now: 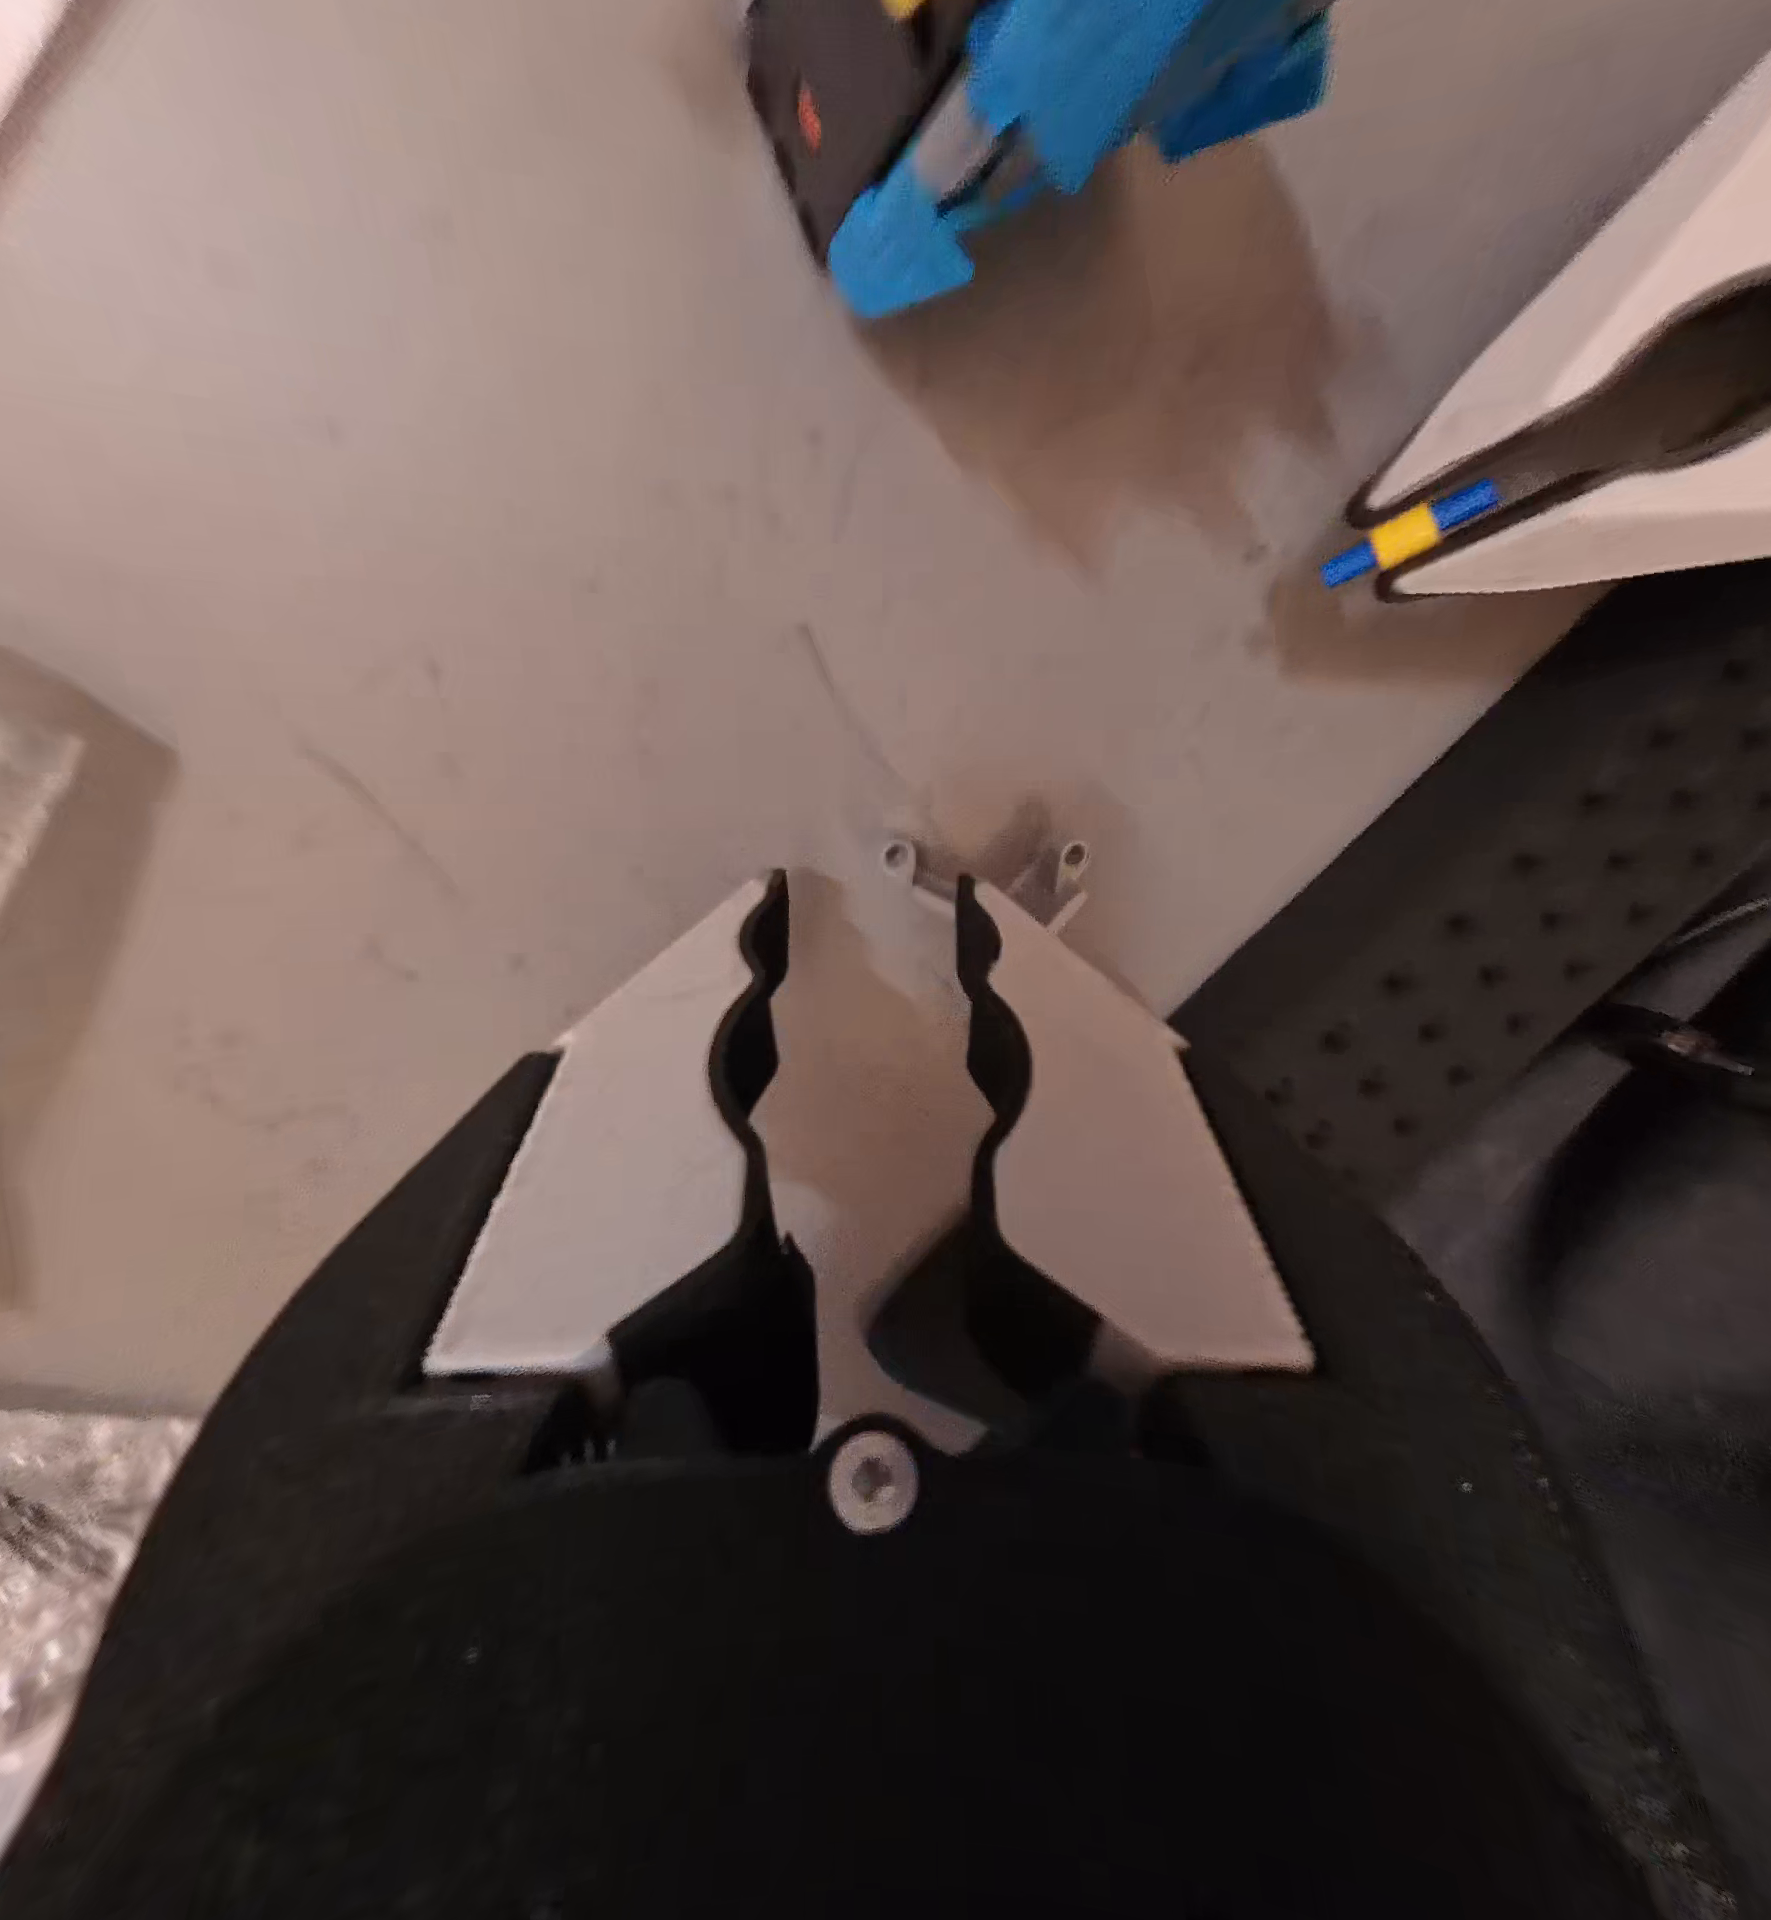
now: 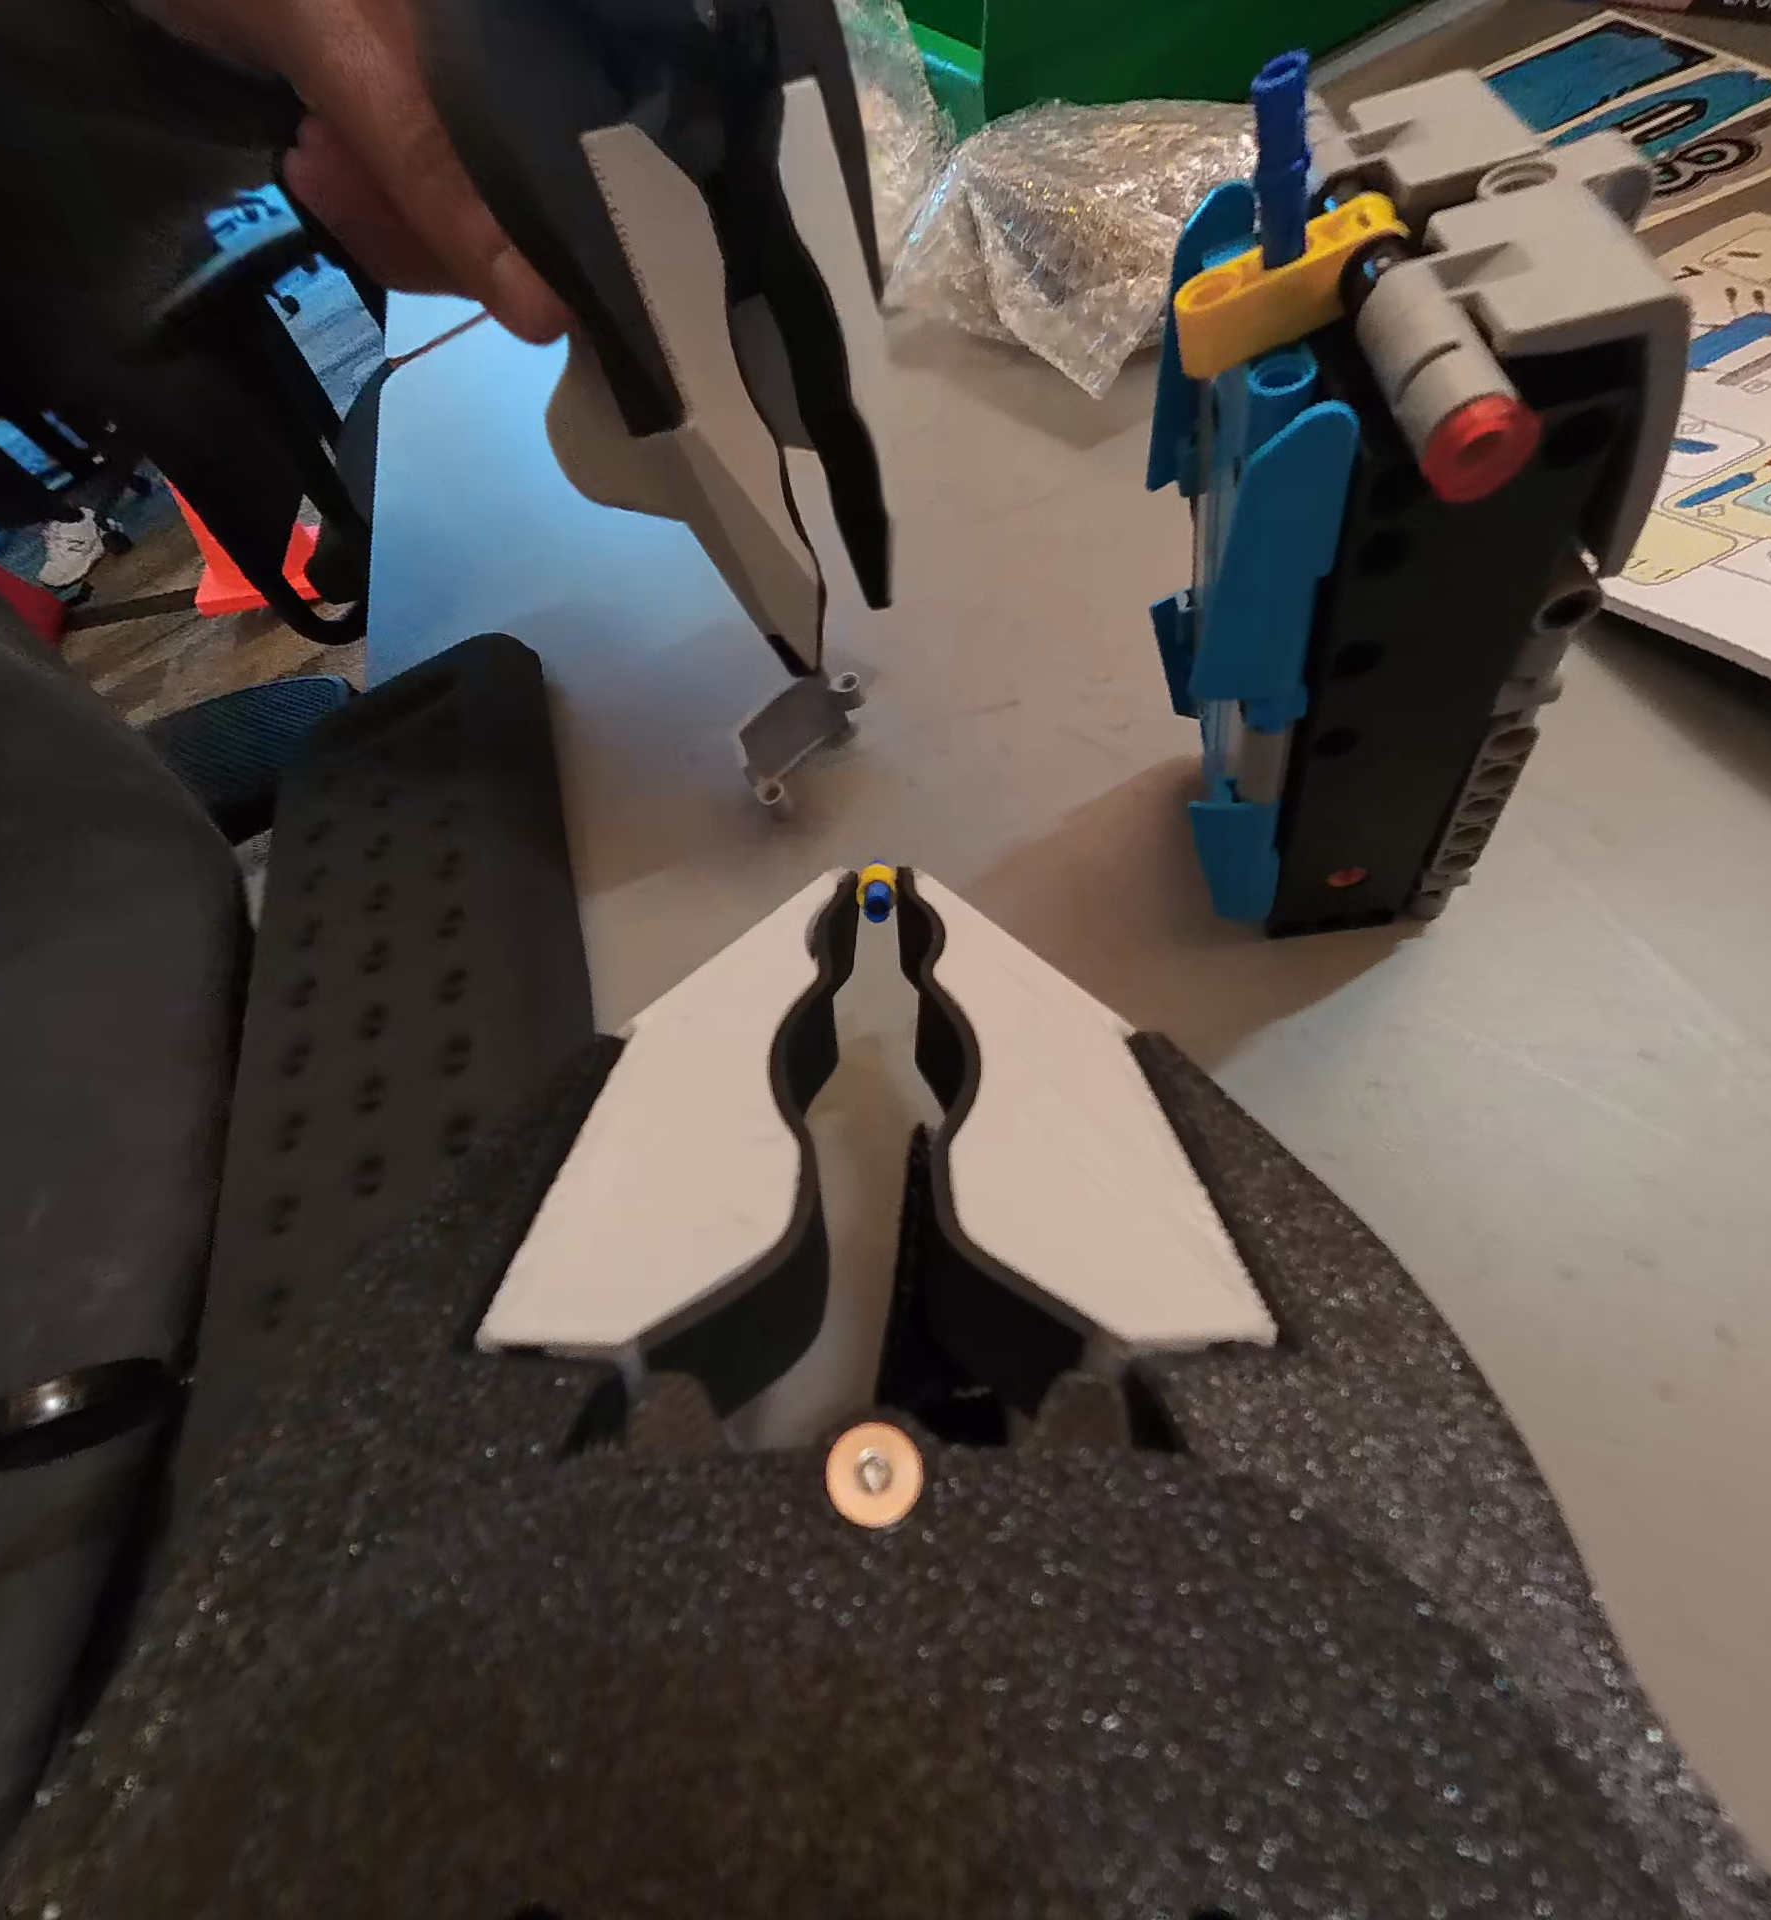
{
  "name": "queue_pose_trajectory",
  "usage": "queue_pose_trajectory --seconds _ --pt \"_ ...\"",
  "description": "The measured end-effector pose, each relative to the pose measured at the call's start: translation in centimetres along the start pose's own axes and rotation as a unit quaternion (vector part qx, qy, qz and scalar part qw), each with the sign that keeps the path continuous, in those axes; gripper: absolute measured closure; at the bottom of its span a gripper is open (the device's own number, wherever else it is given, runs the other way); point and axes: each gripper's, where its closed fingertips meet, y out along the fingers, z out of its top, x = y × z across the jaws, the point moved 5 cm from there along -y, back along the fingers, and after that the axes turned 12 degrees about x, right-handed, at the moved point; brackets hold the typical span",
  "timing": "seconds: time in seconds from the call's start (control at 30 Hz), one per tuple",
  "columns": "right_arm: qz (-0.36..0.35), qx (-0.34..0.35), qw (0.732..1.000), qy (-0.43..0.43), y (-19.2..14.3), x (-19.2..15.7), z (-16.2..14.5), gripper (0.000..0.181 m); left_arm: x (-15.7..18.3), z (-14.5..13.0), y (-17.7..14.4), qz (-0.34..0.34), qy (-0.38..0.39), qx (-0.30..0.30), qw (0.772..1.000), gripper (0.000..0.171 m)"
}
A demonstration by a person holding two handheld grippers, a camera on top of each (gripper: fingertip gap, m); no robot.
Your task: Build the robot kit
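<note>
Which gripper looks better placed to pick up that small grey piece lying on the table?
Left, probably. The left gripper is open, its tips right over the small grey piece on the table. The right gripper is farther from it and already shut on a small blue and yellow pin.

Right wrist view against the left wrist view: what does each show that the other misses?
Only the right wrist view shows the instruction sheets, the green box, a hand holding the left claw, and the build's red cap.

Only the left wrist view shows the left claw open around the grey part.

Both show the grey part, the blue-and-black build, the table, and the right claw shut on the blue-and-yellow pin.
</note>
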Motion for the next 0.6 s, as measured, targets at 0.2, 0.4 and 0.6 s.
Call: queue_pose_trajectory --seconds 0.2,0.4,0.6 --pt "0.008 -0.008 1.000 -0.006 0.1 -0.4 -0.2 0.174 -0.4 0.0 0.0 0.080 -0.030 -0.041 0.996 0.140" --pt "0.013 -0.009 1.000 -0.010 0.1 -0.8 -0.2 0.174 1.0 0.7 0.3 0.067 -0.047 -0.025 0.996 0.136" --pt "0.014 -0.011 1.000 -0.009 0.2 -0.8 -0.3 0.174 1.6 0.4 0.8 0.080 -0.009 -0.044 0.996 0.135"
